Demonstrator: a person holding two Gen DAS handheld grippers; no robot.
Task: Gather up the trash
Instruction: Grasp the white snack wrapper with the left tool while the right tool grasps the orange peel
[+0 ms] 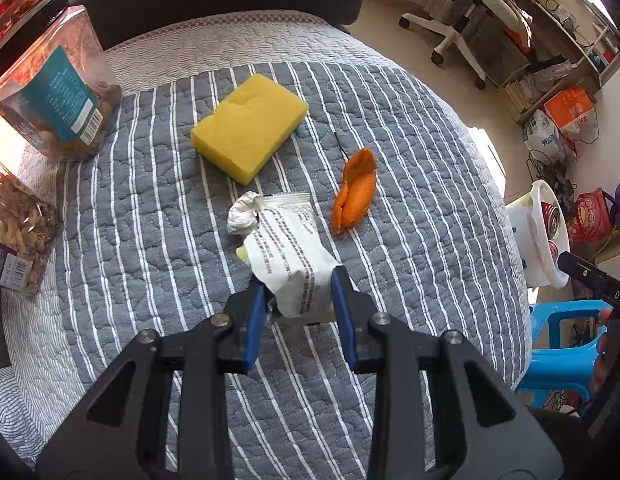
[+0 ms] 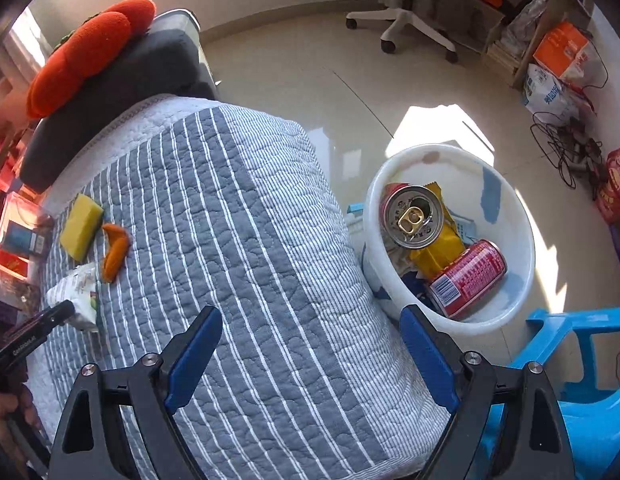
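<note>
Left tongs (image 1: pixel 300 288): mine, clamped on the near end of the white wrapper (image 1: pixel 288 256), blue pads pressing both its sides.
Wrapper: lies on the striped quilt (image 1: pixel 150 200), running toward 12 o'clock from my left tongs.
Orange peel (image 1: pixel 355 192): at 1 o'clock of the wrapper, apart from it.
Yellow sponge (image 1: pixel 248 126): at 11 o'clock, beyond the wrapper.
Right tongs (image 2: pixel 312 344): mine, spread wide, holding nothing, over the quilt's edge.
White bin (image 2: pixel 510 200): at 1 o'clock of my right tongs, cans (image 2: pixel 466 278) inside.
</note>
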